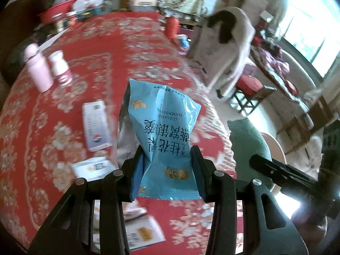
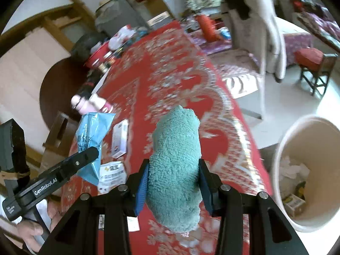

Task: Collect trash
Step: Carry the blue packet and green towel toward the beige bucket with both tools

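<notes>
Left gripper [image 1: 167,165] clamped on blue packet [image 1: 163,136], black fingers with blue pads pressing both sides of its lower half; right gripper [image 2: 172,182] clamped on teal cloth [image 2: 176,165], fluffy roll squeezed between blue pads

Below both, table [image 1: 136,48] under red cloth with pale floral pattern; off its right edge, on pale floor, tan bin [image 2: 308,127], round, open-topped, holding crumpled white paper and small yellow carton

Beyond table's far edge, chair [image 1: 231,48] draped in white with dark patch, red stool [image 1: 248,85] past it

Packet held upright above tabletop, crumpled, glossy light blue, dark Chinese characters upside down in left view, torn open at top, silver lining showing, crimped seam at bottom edge; in right view hanging left of cloth, above table's left side

On table, far left, pink bottle [image 1: 38,68] just beside white bottle [image 1: 60,68]; nearer, white box [image 1: 95,125] with blue print, white cards [image 1: 95,167] around it; far end cluttered with red bowl [image 1: 56,10] and jars, blurred
</notes>
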The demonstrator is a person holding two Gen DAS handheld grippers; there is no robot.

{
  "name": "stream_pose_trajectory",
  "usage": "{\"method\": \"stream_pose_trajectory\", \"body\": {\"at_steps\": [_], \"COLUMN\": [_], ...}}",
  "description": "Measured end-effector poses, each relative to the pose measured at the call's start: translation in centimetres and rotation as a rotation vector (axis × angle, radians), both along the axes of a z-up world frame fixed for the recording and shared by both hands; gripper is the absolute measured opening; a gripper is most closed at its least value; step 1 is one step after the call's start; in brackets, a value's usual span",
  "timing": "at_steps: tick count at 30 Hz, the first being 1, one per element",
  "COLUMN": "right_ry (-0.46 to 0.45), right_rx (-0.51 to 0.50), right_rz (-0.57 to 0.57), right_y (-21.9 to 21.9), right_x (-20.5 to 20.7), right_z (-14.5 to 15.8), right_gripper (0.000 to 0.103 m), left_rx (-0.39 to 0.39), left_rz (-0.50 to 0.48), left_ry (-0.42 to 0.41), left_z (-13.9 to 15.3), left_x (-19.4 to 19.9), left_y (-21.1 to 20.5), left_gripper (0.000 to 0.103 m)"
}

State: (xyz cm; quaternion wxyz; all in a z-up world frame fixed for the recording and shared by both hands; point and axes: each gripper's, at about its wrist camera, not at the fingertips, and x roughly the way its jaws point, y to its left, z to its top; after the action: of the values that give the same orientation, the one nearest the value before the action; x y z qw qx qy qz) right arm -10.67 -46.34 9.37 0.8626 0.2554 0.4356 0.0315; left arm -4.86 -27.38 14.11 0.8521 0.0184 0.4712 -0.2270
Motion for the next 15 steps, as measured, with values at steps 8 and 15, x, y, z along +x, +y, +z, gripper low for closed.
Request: {"method": "stream_pose_trajectory", "body": {"at_steps": [8, 15], "right_ry": [0.009, 0.029], "right_rx": [-0.002, -0.003], "right_rz": [-0.155, -0.279], "right_y": [-5.2, -9.5], "right_x": [-4.6, -8.1], "right_z": [0.2, -0.4], "right_gripper": [0.042, 0.042], "left_rx": [0.001, 0.005], "left_rz": [-0.148, -0.247], "left_ry": [0.007, 0.028], "left_z": [-0.6, -1.7], "left_x": [-2.4, -4.2], "left_y": [-6.8, -12.1], "left_gripper": [0.040, 0.040]}}
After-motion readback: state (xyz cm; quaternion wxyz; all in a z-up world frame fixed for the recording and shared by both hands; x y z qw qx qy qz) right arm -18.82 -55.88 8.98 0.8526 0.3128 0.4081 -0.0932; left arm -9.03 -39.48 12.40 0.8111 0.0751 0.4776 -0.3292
